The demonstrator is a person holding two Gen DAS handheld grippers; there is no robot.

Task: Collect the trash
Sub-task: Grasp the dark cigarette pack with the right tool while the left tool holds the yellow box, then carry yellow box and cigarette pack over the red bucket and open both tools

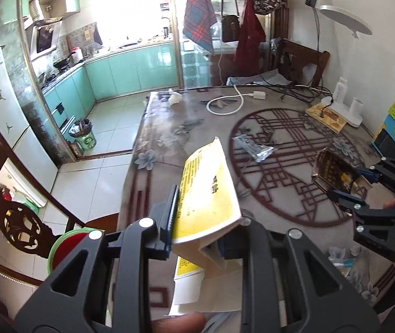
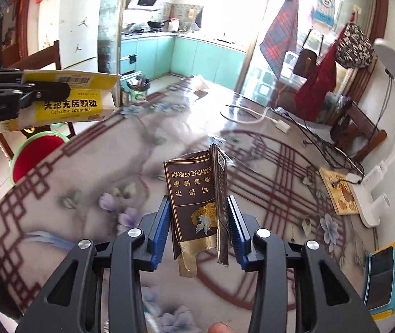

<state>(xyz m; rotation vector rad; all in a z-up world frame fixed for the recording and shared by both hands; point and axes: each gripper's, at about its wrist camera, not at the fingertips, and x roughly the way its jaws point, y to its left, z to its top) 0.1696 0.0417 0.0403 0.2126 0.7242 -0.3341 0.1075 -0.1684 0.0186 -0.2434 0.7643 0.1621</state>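
- While clamped in the left gripper [image 1: 197,238], the yellow medicine box [image 1: 208,191] hangs over the table edge [image 1: 131,172], frame centre.
- Right gripper [image 2: 197,230] pinches the brown cigarette pack [image 2: 194,199] above the open table centre.
- A foil wrapper [image 1: 254,147] lies mid-table; the red bin [image 2: 35,155] sits at left.

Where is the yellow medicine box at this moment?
The yellow medicine box is clamped in the left gripper, held above the table's near-left edge; in the right wrist view it appears far left, above the red-and-green bin.

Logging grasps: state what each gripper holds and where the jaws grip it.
Left gripper: yellow medicine box, clamped at its near end. Right gripper: flattened brown cigarette pack, clamped across its lower half.
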